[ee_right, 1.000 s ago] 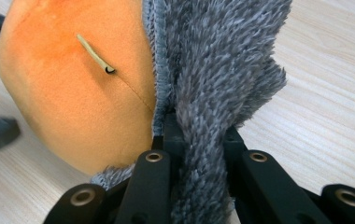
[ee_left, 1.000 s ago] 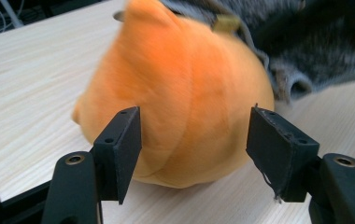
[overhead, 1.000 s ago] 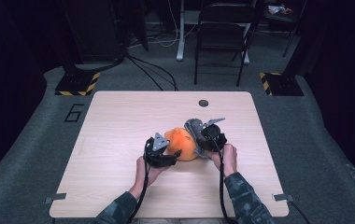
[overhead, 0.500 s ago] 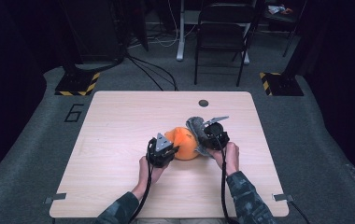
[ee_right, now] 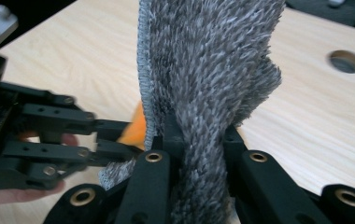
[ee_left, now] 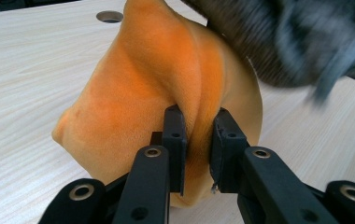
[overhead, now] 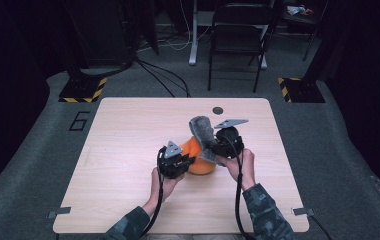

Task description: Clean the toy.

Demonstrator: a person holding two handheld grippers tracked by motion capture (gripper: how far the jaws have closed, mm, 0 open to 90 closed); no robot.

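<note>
A fold of the soft orange cloth (ee_left: 166, 93) is pinched in the just-closed left gripper (ee_left: 196, 140) mid-table (overhead: 128, 130), while the limp, probably light, grey shaggy cloth (ee_right: 208, 70) is clamped by its edge in the right gripper (ee_right: 199, 140) beyond.

Showing bright orange, the plush cloth (ee_left: 143, 93) is lying against a shaggy cloth (ee_right: 213, 79) flecked grey and white, the table (overhead: 128, 150) glowing pale wood-grain beneath black grippers
</note>
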